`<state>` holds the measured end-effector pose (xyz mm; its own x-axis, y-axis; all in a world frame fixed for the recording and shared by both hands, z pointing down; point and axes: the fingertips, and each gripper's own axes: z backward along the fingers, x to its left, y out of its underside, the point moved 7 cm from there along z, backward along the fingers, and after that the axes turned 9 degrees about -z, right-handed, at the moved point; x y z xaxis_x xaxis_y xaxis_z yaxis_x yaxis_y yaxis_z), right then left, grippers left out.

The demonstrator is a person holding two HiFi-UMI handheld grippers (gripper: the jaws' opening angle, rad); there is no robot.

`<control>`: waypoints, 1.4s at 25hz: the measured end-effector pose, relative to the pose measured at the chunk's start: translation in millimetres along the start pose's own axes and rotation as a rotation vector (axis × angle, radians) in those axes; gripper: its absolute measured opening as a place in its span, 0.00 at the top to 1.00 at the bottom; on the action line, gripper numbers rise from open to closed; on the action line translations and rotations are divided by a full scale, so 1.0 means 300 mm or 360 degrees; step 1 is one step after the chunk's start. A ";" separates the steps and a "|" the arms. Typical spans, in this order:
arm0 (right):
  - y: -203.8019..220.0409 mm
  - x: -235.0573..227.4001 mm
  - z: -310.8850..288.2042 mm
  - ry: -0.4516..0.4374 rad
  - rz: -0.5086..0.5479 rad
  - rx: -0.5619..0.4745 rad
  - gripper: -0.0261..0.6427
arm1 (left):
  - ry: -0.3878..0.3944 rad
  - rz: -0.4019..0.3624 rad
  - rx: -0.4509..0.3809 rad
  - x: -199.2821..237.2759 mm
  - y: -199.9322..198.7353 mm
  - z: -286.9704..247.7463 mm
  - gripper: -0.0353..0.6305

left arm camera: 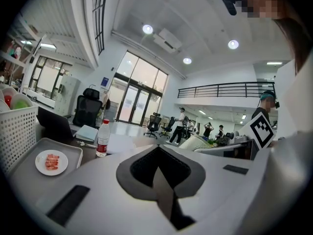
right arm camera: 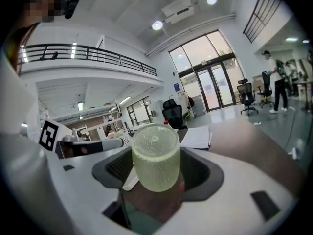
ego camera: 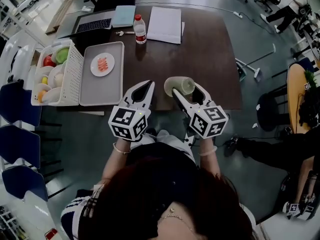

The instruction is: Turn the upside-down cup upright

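A pale green, bubble-textured cup [ego camera: 180,85] hangs tilted on its side just above the brown table [ego camera: 215,59], near its front edge. My right gripper [ego camera: 186,90] is shut on the cup. In the right gripper view the cup [right arm camera: 155,155] stands between the jaws of the right gripper [right arm camera: 157,173], its closed base uppermost. My left gripper [ego camera: 147,88] hovers just left of the cup, shut and holding nothing. The left gripper view shows the left gripper [left arm camera: 159,173] with its jaws pressed together and nothing between them.
A grey tray [ego camera: 107,91] with a plate of food [ego camera: 102,64] lies at the table's left, beside a white basket [ego camera: 72,79] of fruit and dishes. A water bottle [ego camera: 140,30], papers [ego camera: 165,25], a notebook [ego camera: 124,15] and a laptop [ego camera: 92,24] sit at the far edge.
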<state>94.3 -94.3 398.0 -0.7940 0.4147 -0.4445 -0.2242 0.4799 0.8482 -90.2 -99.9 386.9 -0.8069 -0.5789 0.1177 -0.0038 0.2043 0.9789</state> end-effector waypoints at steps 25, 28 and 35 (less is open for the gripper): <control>0.027 -0.089 0.016 -0.0549 -0.1004 -0.0182 0.49 | 0.0063 0.0063 -0.0055 0.001 -0.016 -0.011 0.94; 0.042 -0.098 0.008 -0.0596 -0.1110 -0.0198 0.49 | 0.0059 0.0059 -0.0038 0.015 -0.010 -0.009 0.94; 0.075 -0.133 0.006 -0.0730 -0.1428 -0.0249 0.49 | 0.0055 0.0069 -0.0043 0.025 -0.006 -0.007 0.94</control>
<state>122.0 -98.7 434.4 -0.0112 0.2238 -0.9746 -0.7279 0.6665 0.1614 -94.9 -106.4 386.3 -0.7850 -0.5970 0.1654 0.0473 0.2084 0.9769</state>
